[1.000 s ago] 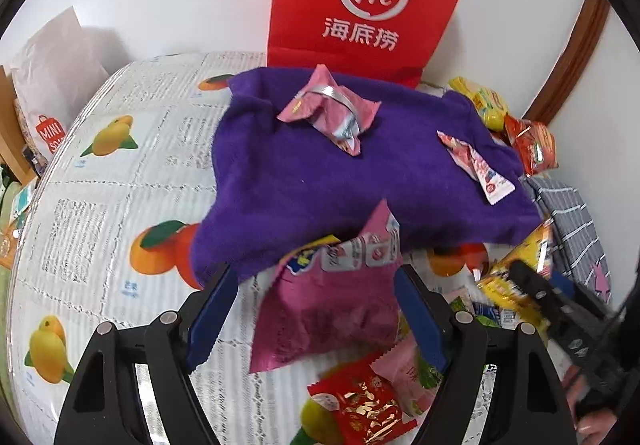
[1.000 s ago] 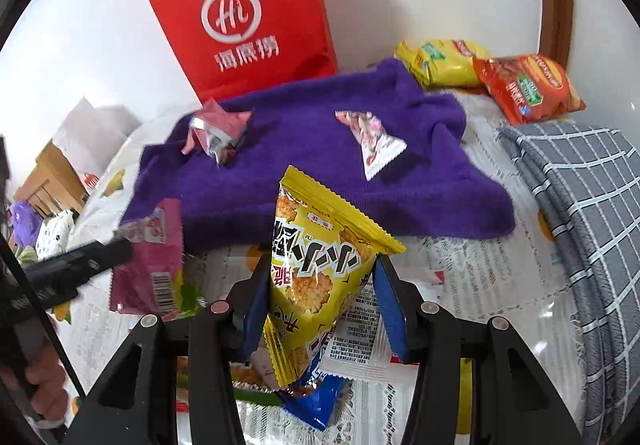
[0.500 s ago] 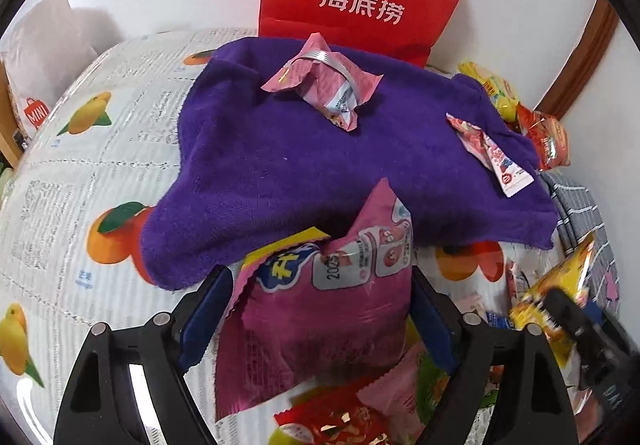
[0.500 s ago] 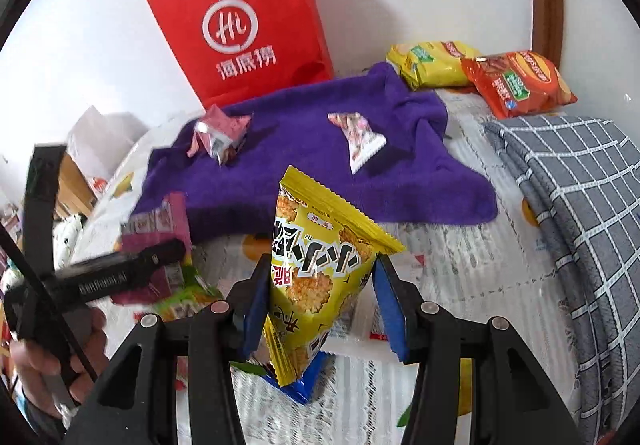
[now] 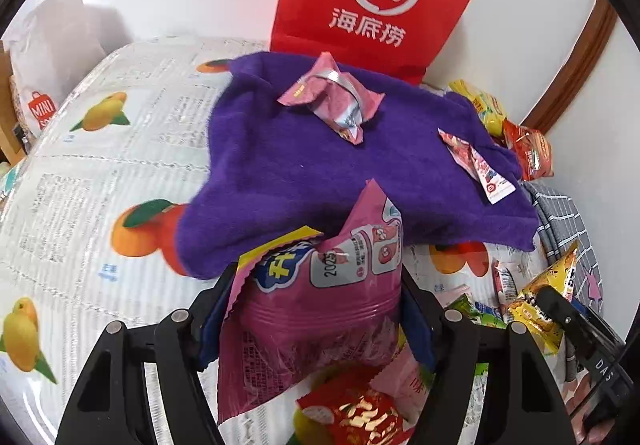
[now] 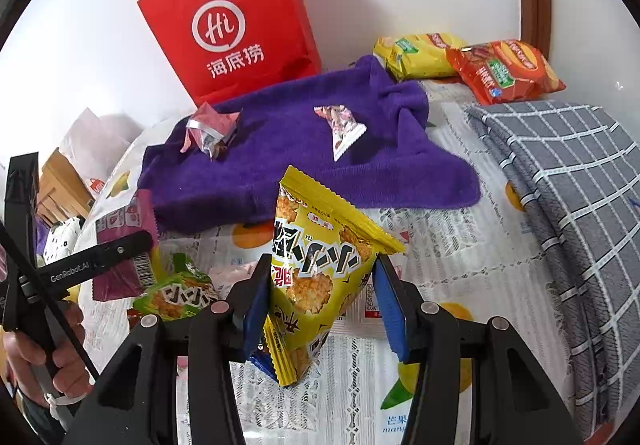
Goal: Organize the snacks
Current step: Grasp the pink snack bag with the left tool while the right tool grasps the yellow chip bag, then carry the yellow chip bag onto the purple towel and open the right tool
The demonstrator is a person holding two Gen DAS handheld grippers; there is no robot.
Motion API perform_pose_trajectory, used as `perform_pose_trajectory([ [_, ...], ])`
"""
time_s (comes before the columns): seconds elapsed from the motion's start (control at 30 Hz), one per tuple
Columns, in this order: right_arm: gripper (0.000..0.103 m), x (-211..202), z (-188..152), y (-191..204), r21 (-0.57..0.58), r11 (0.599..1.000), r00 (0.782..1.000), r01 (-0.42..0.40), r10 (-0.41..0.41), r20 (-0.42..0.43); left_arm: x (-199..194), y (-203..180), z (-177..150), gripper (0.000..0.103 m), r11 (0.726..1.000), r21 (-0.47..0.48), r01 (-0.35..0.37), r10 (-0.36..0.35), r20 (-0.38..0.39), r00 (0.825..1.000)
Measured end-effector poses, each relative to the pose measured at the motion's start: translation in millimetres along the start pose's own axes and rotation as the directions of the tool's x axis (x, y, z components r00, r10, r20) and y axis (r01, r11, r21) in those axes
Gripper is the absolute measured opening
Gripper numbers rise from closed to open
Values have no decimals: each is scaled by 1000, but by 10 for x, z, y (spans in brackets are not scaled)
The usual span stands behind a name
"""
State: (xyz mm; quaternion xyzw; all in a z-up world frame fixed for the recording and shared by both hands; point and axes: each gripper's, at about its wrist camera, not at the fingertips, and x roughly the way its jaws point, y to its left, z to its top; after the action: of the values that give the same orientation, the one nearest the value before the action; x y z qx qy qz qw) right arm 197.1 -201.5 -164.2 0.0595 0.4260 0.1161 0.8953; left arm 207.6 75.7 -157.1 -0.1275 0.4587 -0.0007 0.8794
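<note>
My left gripper (image 5: 316, 293) is shut on a pink snack bag (image 5: 320, 309) and holds it above the table, just short of the purple towel (image 5: 304, 165). My right gripper (image 6: 320, 289) is shut on a yellow snack bag (image 6: 320, 265), also lifted in front of the towel (image 6: 288, 149). A crumpled pink packet (image 5: 332, 101) and a small red-and-white packet (image 5: 476, 165) lie on the towel; both show in the right wrist view, the crumpled packet (image 6: 210, 129) and the small packet (image 6: 342, 127). The pink bag in the left gripper shows at the left of that view (image 6: 120, 245).
A red paper bag (image 6: 232, 21) stands against the wall behind the towel. A yellow bag (image 6: 416, 53) and an orange bag (image 6: 504, 71) lie at the back right. A grey checked cloth (image 6: 572, 185) covers the right side. Loose snacks, a green one (image 6: 176, 293) and a red one (image 5: 356, 417), lie near the front.
The left gripper has closed on the pink bag and lifted it toward the towel. The right gripper keeps its hold on the yellow bag and has drawn back a little.
</note>
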Motion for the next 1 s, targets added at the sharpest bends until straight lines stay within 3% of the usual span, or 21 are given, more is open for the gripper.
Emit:
perform_pose_trajectory([
  [0.63, 49, -774, 680, 397, -63, 998, 992, -9, 16, 123, -768, -50, 420, 71, 1000, 29, -4, 0, 149, 989],
  [1.0, 49, -681, 1468, 570, -84, 996, 987, -34, 47, 155, -915, -207, 1045, 71, 995, 90, -33, 11, 233, 973],
])
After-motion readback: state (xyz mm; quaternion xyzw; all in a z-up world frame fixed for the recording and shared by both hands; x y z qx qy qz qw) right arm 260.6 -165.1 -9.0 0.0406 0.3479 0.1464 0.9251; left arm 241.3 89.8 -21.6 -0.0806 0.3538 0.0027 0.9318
